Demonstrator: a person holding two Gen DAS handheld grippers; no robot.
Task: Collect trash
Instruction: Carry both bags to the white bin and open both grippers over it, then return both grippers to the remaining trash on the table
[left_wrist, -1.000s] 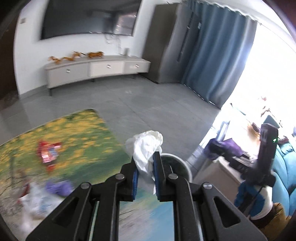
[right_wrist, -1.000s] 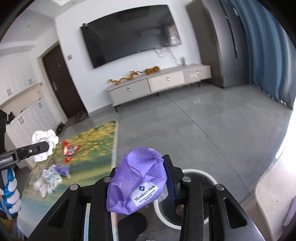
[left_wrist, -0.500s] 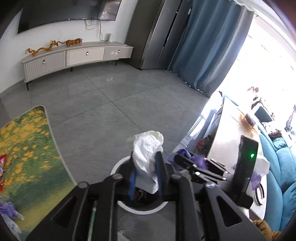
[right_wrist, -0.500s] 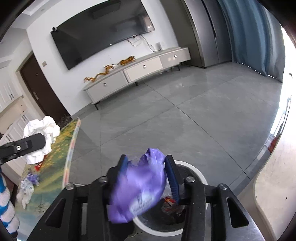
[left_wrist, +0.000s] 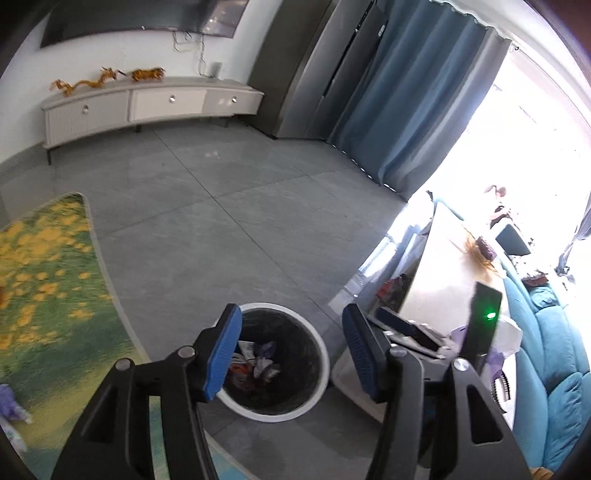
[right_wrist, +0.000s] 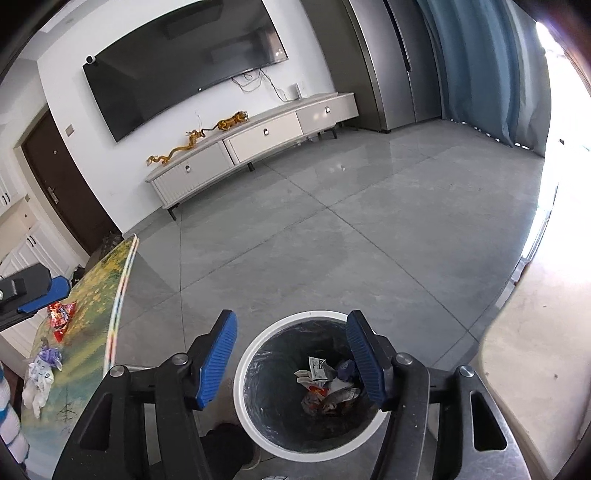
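Observation:
A white-rimmed bin (left_wrist: 320, 352) (right_wrist: 241, 373) with a black liner stands on the grey floor, straight below both grippers. Several crumpled wrappers (right_wrist: 325, 384) (left_wrist: 256, 360) lie at its bottom. My left gripper (left_wrist: 291, 350) hangs over the bin; its blue-padded jaws are opening and nothing is between them. My right gripper (right_wrist: 291, 360) is also above the bin, jaws opening and empty. Each shows in the other's view: the right gripper (left_wrist: 404, 332) beside the bin's right side, the left gripper (right_wrist: 40, 291) at the left edge.
A flower-patterned surface (right_wrist: 92, 295) (left_wrist: 44, 288) lies to the left with a red wrapper (right_wrist: 61, 314) and a white-and-purple plastic bag (right_wrist: 40, 371) on it. A pale table (left_wrist: 443, 280) and teal sofa (left_wrist: 554, 369) stand to the right. A low TV cabinet (right_wrist: 258, 144) lines the far wall.
Both grippers came over the bin and opened. The white tissue has left the left jaws and the purple bag has left the right jaws.

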